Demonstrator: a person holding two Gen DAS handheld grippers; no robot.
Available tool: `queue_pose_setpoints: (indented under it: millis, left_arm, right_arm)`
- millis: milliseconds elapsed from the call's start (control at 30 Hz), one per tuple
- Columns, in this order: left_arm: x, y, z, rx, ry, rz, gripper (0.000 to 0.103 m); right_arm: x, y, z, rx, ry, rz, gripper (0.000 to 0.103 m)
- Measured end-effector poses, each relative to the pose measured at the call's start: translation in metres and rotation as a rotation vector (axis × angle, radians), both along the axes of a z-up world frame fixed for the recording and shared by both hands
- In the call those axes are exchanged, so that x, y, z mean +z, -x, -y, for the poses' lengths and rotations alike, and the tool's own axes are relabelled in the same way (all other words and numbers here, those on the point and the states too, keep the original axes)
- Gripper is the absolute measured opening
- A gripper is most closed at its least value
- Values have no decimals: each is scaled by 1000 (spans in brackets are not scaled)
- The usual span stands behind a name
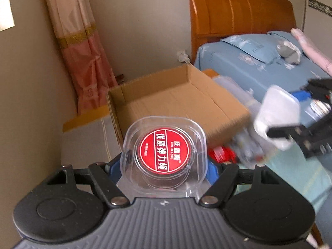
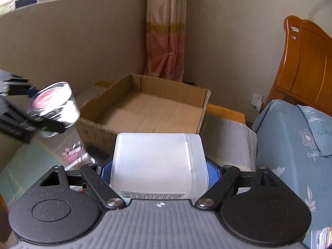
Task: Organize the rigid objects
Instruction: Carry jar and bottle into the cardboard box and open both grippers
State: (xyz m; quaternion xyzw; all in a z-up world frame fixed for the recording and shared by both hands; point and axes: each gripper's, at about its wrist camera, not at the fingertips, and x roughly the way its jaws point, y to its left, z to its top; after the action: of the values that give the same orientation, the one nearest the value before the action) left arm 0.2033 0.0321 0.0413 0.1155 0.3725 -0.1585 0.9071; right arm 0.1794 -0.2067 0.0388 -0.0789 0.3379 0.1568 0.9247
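Left gripper clamped on clear spool case; right gripper clamped on white plastic container; both near empty cardboard box; smooth plastic could slip, or the grippers collide over the box.

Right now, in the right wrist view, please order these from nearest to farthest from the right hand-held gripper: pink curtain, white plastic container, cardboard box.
1. White plastic container: clamped in the right hand-held gripper.
2. Cardboard box: open, just ahead.
3. Pink curtain: in the corner behind the box.
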Motion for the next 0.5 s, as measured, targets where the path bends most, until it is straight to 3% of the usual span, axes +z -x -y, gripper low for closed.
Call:
queue_pose_setpoints:
  millis: [233,400,467,500]
  left_arm:
    - [-10,-84,10,57,8,-12,76]
    - [-28,-129,19,93,-33,-14,76]
    - [-38,-144,20,115,-39,-18,80]
    - [-43,-150,21,124,-46,-27,90]
  right_arm:
    - [6,-44,-10,-6,18,1,86]
    - [4,-70,-16,-5,30,-21,86]
    - [1,-78,-19,-4,39,-28,86]
    - [0,-80,-21,-4,42,-32,86]
